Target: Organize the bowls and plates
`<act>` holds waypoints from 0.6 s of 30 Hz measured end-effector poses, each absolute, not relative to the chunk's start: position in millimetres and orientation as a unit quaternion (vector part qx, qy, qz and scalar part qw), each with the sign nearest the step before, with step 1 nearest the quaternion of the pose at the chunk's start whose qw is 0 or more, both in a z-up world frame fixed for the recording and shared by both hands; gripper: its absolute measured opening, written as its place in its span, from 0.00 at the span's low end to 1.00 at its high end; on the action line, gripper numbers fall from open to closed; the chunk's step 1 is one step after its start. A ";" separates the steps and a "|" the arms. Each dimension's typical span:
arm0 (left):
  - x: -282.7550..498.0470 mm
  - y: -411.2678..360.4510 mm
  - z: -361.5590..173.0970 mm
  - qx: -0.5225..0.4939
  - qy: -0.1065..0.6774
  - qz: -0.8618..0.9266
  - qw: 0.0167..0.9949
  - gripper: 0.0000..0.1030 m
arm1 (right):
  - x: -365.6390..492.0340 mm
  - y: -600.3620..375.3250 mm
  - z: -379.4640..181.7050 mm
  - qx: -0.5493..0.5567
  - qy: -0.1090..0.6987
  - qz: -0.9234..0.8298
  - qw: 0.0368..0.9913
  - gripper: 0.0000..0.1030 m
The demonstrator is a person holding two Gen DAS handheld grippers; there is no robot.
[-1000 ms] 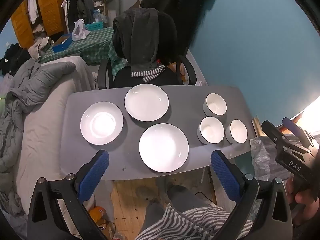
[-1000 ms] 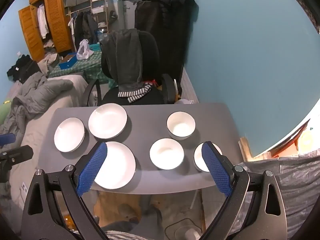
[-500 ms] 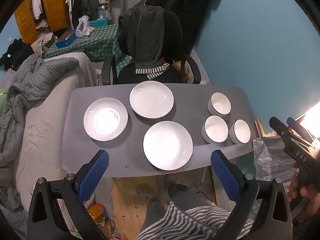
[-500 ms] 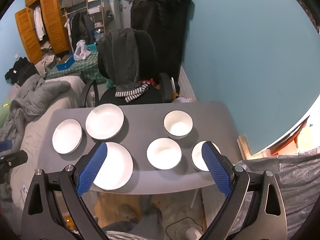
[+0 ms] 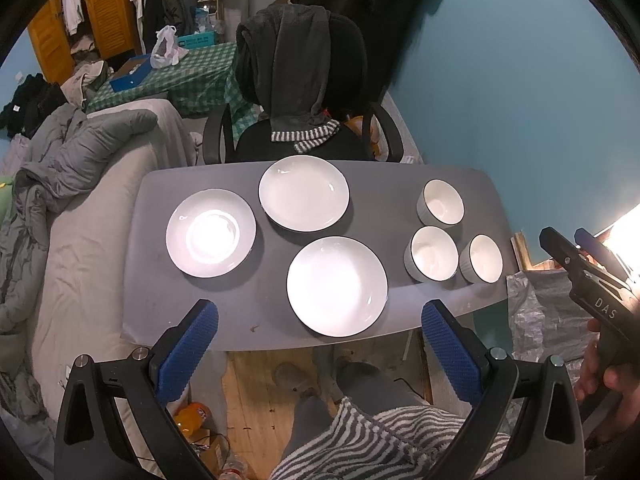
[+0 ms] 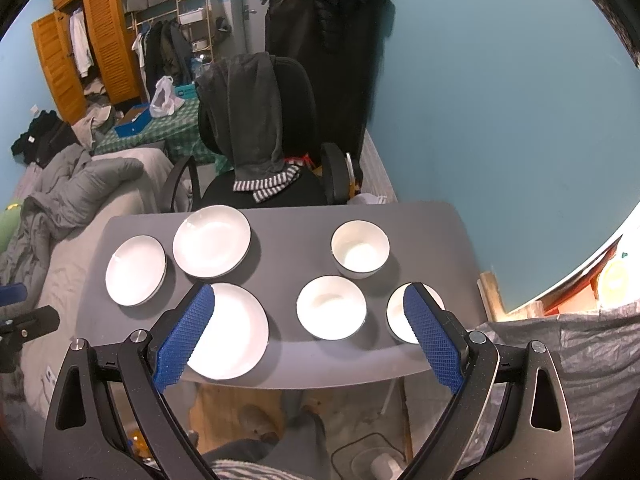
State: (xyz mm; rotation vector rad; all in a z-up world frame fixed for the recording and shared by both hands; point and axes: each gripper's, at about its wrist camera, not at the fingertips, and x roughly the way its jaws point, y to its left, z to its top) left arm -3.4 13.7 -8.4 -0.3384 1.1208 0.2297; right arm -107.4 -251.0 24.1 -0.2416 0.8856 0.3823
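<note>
Both grippers hang above the near edge of the grey table point(image 5: 240, 312), tilted down toward it, each with its blue-padded fingers spread wide and holding nothing. Ahead of the left gripper point(image 5: 320, 328) lies the nearest plate point(image 5: 337, 286), between its fingertips; a second plate point(image 5: 211, 233) sits forward and to its left, a third plate point(image 5: 303, 193) farther ahead. Three bowls cluster forward and to its right: the far bowl point(image 5: 442, 202), the middle bowl point(image 5: 433, 253) and the right bowl point(image 5: 483, 259), the last two just beside each other. The right gripper point(image 6: 310, 334) frames the middle bowl between its fingers, its right pad point(image 6: 430, 338) overlapping the right bowl. A hand point(image 5: 600, 376) grips its handle at the left view's right edge.
</note>
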 end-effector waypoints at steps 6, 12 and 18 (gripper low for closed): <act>-5.1 14.9 -8.1 -0.160 0.528 0.106 0.827 1.00 | -108.2 -250.5 23.9 -0.116 0.425 0.183 0.879 0.91; 0.2 11.2 -3.7 -0.157 0.527 0.106 0.828 1.00 | -108.9 -248.5 23.9 -0.111 0.424 0.185 0.880 0.91; 3.6 7.3 -2.5 -0.153 0.527 0.104 0.830 1.00 | -108.2 -245.5 23.0 -0.111 0.425 0.189 0.878 0.91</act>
